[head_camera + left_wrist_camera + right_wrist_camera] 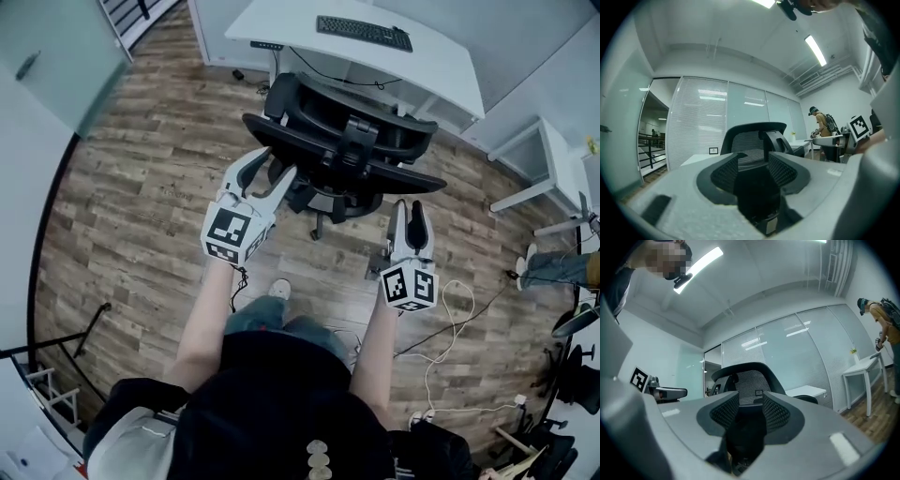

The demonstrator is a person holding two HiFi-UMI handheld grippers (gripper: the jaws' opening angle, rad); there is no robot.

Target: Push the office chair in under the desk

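Wood-plank floor; white rectangular desk at far side. Before desk: black mesh-backed office chair, backrest toward operator, not yet under. Likely weighty, free-rolling; mesh yields: push rigid backrest rim. Tools: left gripper, right gripper, jaws spread, empty, near backrest.

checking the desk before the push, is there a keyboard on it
Yes, in the head view a black keyboard lies on the white desk, beyond the office chair.

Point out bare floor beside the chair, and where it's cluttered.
Bare wood floor lies left of the office chair, toward the glass panel. Right of it, white cables and a side table crowd things.
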